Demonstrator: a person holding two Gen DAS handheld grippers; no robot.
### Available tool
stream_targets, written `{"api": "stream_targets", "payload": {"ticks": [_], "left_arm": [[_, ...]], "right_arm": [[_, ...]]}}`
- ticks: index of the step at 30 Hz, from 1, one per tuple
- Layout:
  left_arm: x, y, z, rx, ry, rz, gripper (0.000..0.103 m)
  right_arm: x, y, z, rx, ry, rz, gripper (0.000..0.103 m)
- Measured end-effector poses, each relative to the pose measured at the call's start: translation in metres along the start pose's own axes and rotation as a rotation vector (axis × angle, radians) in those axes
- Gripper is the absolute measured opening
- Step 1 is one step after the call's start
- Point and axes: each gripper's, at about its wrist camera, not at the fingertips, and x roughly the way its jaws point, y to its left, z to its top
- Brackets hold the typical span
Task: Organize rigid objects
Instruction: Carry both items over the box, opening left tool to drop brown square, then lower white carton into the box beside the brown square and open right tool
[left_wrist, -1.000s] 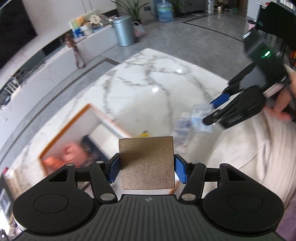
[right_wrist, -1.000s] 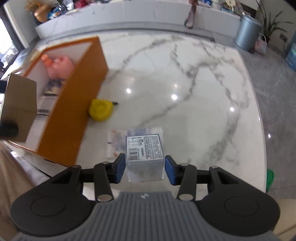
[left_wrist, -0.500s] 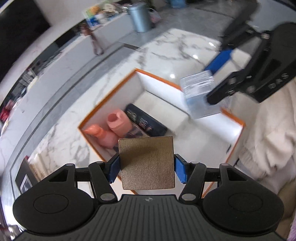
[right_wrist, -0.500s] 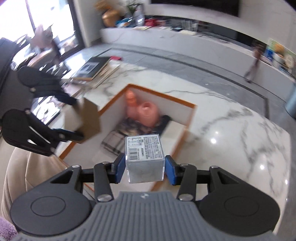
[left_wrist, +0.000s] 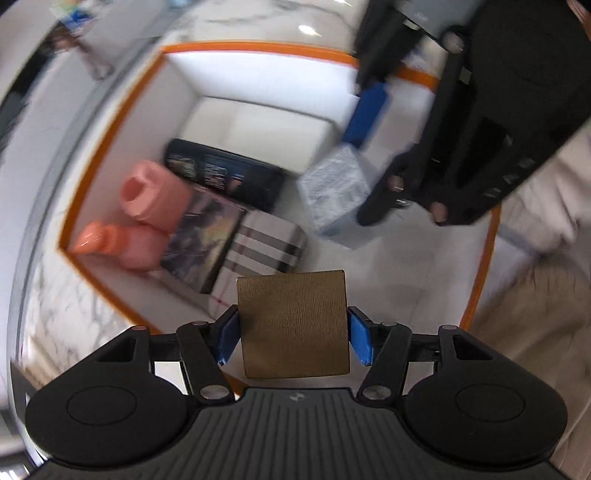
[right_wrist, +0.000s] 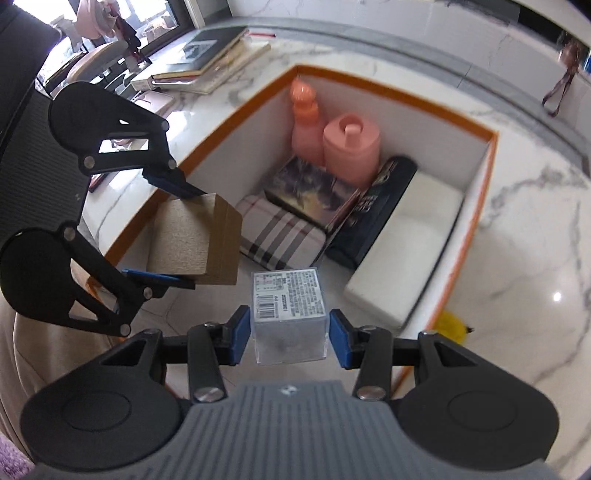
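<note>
Right wrist view: I'm now carrying both loads over the bin (right_wrist: 484, 192), having left the desk (right_wrist: 535, 236). Right fingers (right_wrist: 289, 334) are gripping the cube (right_wrist: 288, 314); left fingers (left_wrist: 293, 338) are gripping the brown box (left_wrist: 293, 325) at nine o'clock. Placing comes next.

1. Both wrist views read bright to me; daylight enters through the window (right_wrist: 162, 22), blown out white at the top left of the right view.
2. Two specular highlights sit on the marble table (right_wrist: 535, 258) near its right edge.
3. Left view: heavy motion blur on the orange box (left_wrist: 258, 47) rim and the right gripper (left_wrist: 364, 177); the left gripper (left_wrist: 293, 338) stays sharp.
4. Fisheye bends the table edges strongly toward the corners.
5. Shadows inside the box are soft.
</note>
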Motion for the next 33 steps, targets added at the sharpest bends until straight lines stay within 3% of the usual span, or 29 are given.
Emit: {"api": "stream_targets", "payload": {"ticks": [6,12,16,23,25,30,33], "left_arm": [[0.015,-0.005,0.005,0.157,0.083,-0.026,0.069],[0.030,-0.002,0.006,0.238,0.145,-0.078,0.069],[0.038,0.004,0.007,0.188,0.184,-0.122,0.068],[0.038,0.010,0.004,0.123,0.145,-0.157,0.067],[0.038,0.009,0.004,0.145,0.151,-0.147,0.070],[0.037,-0.009,0.005,0.285,0.169,-0.015,0.074],[0.032,-0.011,0.006,0.275,0.145,0.011,0.074]], "right_arm": [[0.015,0.001,0.004,0.044,0.015,0.036,0.047],[0.025,-0.003,0.004,0.066,0.024,0.045,0.047],[0.026,-0.003,0.003,0.069,0.030,0.051,0.047],[0.029,-0.005,0.004,0.074,0.036,0.049,0.047],[0.031,-0.005,0.005,0.078,0.041,0.053,0.047],[0.036,-0.005,0.004,0.141,0.043,0.043,0.047],[0.036,-0.008,0.005,0.230,0.026,0.023,0.047]]}}
